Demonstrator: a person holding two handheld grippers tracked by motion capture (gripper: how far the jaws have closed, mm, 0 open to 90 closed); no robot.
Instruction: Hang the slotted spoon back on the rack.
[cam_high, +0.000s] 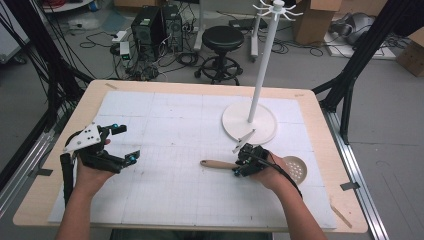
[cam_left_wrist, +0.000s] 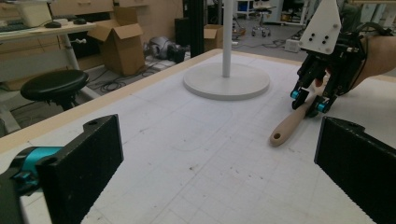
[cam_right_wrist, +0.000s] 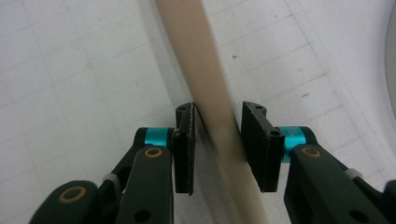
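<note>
A slotted spoon with a pale wooden handle lies on the white gridded mat toward the table's right edge, its perforated round head pointing right and the handle pointing toward the middle. The right gripper is down over the handle; in the right gripper view its jaws stand on either side of the handle, the left pad touching it while a thin gap shows at the right pad, so the grip is nearly but not fully closed. The left gripper is held above the mat near the table's left edge, jaws spread wide with nothing between them. A white mug tree stands on its round base just behind the spoon, toward the far right of the table.
</note>
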